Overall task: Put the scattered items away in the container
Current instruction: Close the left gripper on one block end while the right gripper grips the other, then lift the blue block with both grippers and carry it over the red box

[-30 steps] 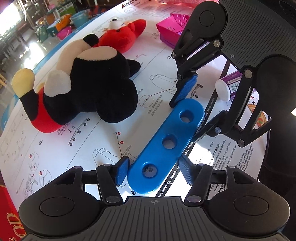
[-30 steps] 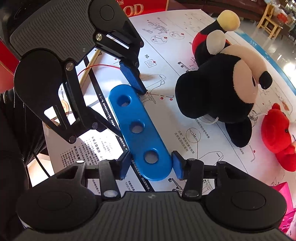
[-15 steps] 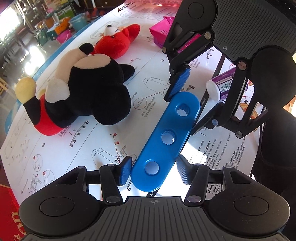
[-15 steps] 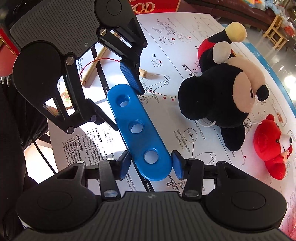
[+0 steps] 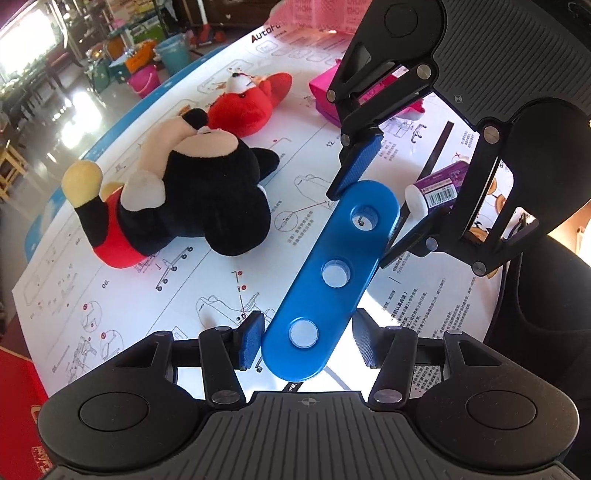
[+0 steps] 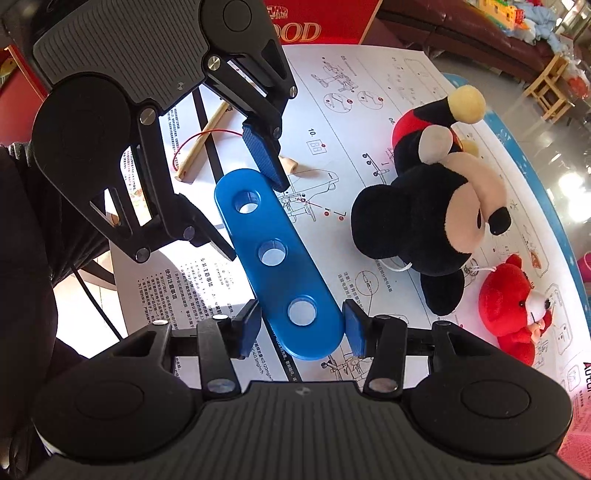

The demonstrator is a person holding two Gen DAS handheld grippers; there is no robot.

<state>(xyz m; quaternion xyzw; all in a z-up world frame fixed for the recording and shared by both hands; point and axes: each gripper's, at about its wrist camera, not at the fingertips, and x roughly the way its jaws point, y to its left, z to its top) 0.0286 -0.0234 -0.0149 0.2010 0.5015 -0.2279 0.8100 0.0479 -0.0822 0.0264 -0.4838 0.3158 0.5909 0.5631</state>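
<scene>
A blue flat bar (image 5: pixel 317 302) with three holes hangs above the white instruction sheet, gripped at both ends. In the left wrist view my left gripper (image 5: pixel 308 341) is shut on its near end, and my right gripper (image 5: pixel 376 206) is shut on the far end. In the right wrist view the bar (image 6: pixel 284 280) has my right gripper (image 6: pixel 302 330) on its near end and my left gripper (image 6: pixel 240 199) on the far end. A black mouse plush (image 5: pixel 199 195) (image 6: pixel 424 221) and a red plush (image 5: pixel 251 107) (image 6: pixel 509 306) lie on the sheet.
A pink box (image 5: pixel 325 92) sits behind the right gripper and a purple tube (image 5: pixel 439 188) lies under it. A pink mesh container (image 5: pixel 314 14) stands at the table's far edge. A wooden stick (image 6: pixel 203 144) with red wire lies near a red carton (image 6: pixel 325 26).
Both grippers have risen together with the blue bar, which has left the sheet. The plush toys and the table now look farther away.
</scene>
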